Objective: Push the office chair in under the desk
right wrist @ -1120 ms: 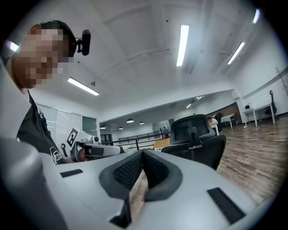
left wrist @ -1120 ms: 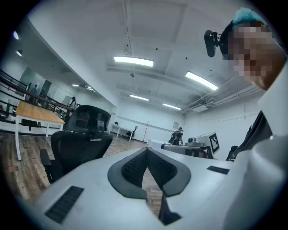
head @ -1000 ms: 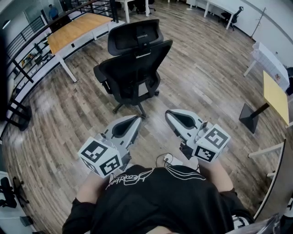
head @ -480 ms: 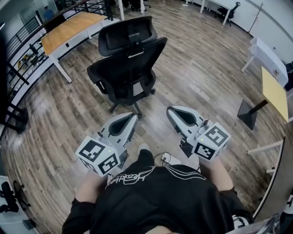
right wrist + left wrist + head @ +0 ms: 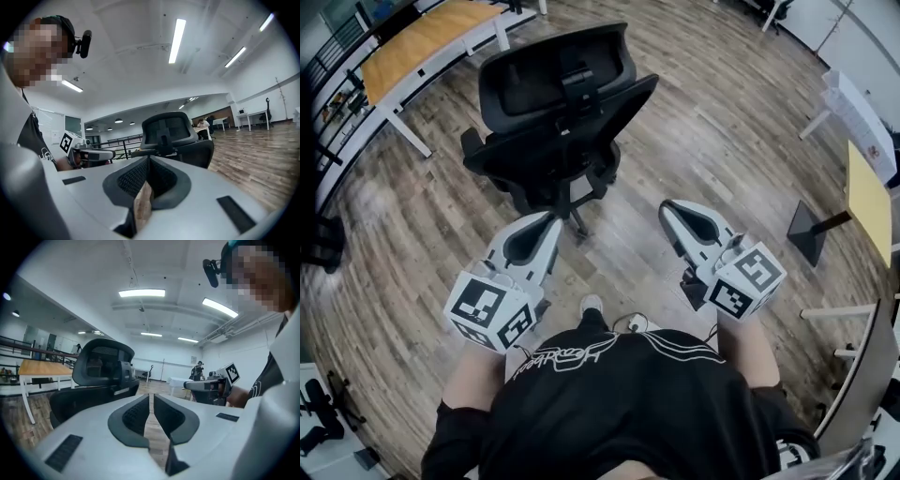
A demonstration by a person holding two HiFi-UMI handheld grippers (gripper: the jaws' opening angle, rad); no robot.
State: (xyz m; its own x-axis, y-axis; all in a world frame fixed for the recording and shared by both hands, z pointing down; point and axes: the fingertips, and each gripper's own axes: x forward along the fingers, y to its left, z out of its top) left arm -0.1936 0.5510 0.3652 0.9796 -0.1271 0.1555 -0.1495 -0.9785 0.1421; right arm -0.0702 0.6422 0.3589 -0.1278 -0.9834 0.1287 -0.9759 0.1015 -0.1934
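Observation:
A black office chair [image 5: 558, 112] with a mesh headrest stands on the wood floor, its back turned toward me. Beyond it at the upper left is a wood-topped desk [image 5: 422, 47] on white legs. My left gripper [image 5: 551, 217] is shut and empty, its tip just short of the chair's base. My right gripper [image 5: 667, 206] is also shut and empty, off to the right of the chair. The left gripper view shows the chair [image 5: 101, 366] and the desk [image 5: 42, 367] ahead of the closed jaws. From the right gripper view, the chair [image 5: 171, 133] rises above the closed jaws.
A yellow-topped table [image 5: 867, 192] on a black base [image 5: 811, 239] stands at the right, with a white unit [image 5: 853, 108] behind it. A dark railing [image 5: 328, 103] runs along the left edge. My shoe [image 5: 592, 305] shows between the grippers.
I have stepped forward: the chair now looks larger and closer, and both grippers have drawn nearer to its back. Both stay shut.

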